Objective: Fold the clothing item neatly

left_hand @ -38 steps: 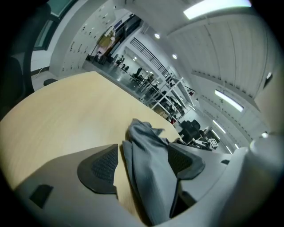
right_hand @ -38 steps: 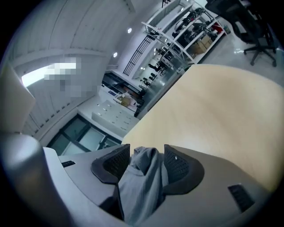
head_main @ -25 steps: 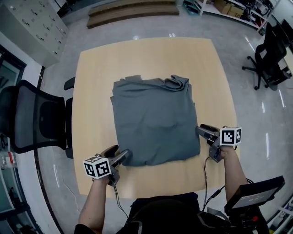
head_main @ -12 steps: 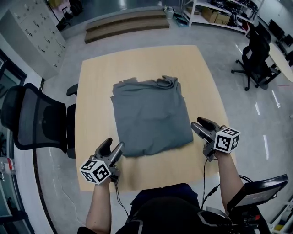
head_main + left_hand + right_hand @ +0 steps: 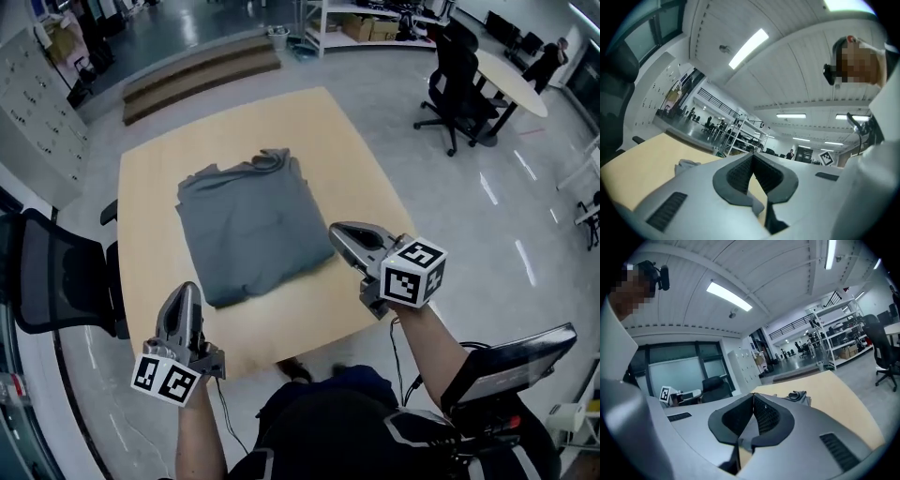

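Shirt (image 5: 246, 232): grey, soft, folded rect.

Garment (image 5: 246, 230): grey cloth, matt, soft, lightly creased along the far edge.
Table (image 5: 150, 187): pale wood-look top, smooth, low sheen.
Floor (image 5: 450, 197): grey, polished, glossy, streaked with reflected light.
Chair (image 5: 47, 281), left: black mesh back, matt.
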Action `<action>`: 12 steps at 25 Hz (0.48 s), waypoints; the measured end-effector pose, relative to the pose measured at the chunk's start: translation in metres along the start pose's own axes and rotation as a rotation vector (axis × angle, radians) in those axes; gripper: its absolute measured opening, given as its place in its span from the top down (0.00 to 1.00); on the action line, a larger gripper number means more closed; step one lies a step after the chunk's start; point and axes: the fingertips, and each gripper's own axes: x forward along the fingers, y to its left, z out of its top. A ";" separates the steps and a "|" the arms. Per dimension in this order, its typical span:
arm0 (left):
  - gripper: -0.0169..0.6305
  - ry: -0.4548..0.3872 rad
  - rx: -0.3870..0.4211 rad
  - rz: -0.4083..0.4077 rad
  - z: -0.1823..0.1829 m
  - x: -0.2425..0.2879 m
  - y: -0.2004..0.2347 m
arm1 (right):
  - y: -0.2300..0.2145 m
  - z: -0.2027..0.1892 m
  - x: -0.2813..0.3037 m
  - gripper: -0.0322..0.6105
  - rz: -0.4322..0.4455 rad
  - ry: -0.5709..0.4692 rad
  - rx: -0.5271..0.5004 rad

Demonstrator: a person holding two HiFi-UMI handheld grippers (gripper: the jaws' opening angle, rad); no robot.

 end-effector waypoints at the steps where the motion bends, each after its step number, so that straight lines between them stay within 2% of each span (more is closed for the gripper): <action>1: 0.97 -0.019 0.003 -0.009 0.005 -0.004 -0.016 | 0.007 0.003 -0.010 0.94 0.015 -0.008 -0.004; 7: 0.97 0.028 0.067 0.008 -0.007 -0.028 -0.095 | 0.038 0.008 -0.070 0.94 0.088 -0.030 -0.042; 12: 0.97 -0.001 0.061 0.031 -0.022 -0.050 -0.145 | 0.053 -0.002 -0.116 0.94 0.115 -0.026 -0.067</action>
